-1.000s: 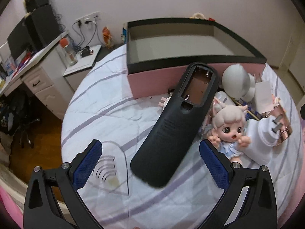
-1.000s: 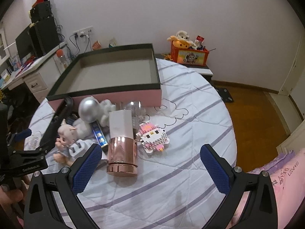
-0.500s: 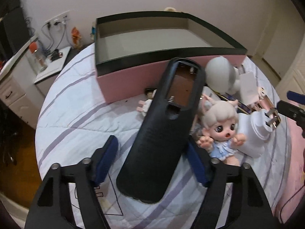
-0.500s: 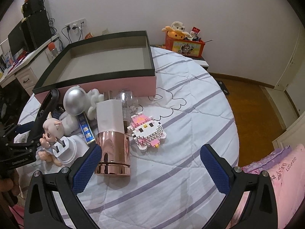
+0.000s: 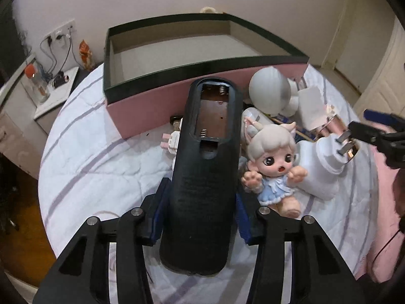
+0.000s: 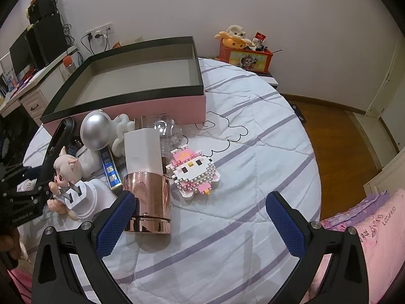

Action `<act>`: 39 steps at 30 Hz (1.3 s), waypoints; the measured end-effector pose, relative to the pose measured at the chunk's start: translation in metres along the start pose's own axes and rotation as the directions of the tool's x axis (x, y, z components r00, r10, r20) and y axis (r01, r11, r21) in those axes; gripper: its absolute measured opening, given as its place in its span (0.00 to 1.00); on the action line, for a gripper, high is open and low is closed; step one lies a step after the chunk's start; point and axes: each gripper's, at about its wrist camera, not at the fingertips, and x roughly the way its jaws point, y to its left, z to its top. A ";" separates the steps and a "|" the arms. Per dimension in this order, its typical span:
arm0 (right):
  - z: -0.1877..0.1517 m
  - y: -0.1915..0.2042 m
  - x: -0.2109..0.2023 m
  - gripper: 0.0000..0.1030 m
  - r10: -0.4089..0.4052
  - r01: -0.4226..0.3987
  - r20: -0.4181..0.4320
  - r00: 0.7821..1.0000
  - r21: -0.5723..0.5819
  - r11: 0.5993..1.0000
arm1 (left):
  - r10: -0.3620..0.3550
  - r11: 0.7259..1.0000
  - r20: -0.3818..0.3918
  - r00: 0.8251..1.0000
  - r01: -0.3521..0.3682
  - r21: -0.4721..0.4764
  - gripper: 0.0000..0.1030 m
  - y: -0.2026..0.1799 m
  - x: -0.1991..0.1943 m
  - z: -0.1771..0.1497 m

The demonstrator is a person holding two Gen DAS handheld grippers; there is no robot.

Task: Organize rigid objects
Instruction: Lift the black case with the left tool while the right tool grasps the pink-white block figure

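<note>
My left gripper (image 5: 200,211) is shut on a black remote control (image 5: 205,167) that lies face down, its battery bay open, pointing at the pink box (image 5: 157,101). The remote also shows in the right wrist view (image 6: 54,149). A doll (image 5: 274,162) and a white plug adapter (image 5: 326,162) lie to its right. My right gripper (image 6: 200,223) is open and empty above the sheet, just right of a rose-gold and white cylinder (image 6: 146,177). A pink brick cat figure (image 6: 193,172) lies ahead of it.
The black-rimmed pink box (image 6: 126,103) is empty. A silver ball (image 6: 96,131), a blue card (image 6: 110,167) and a clear item (image 6: 164,129) lie by its front wall. The round bed edge drops to a wooden floor (image 6: 336,131). A desk (image 6: 30,88) stands at left.
My left gripper has moved forward and closed its fingers on the remote's lower end. My right gripper has moved a little nearer the cylinder and stays open.
</note>
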 end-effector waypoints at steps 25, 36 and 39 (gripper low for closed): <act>0.027 -0.011 0.068 0.84 0.126 -0.144 -0.161 0.979 -0.108 0.984 | 0.033 0.985 0.023 0.999 -0.028 -0.172 0.43 -0.006 -0.008 -0.023; 0.024 -0.018 0.063 0.46 0.169 -0.177 -0.096 0.981 -0.078 0.981 | 0.087 0.982 0.027 0.996 -0.081 -0.169 0.42 -0.022 -0.001 -0.019; 0.022 -0.022 0.060 0.46 0.187 -0.192 -0.084 0.979 -0.059 0.980 | 0.055 0.975 0.046 0.997 -0.044 -0.217 0.42 -0.017 -0.008 -0.025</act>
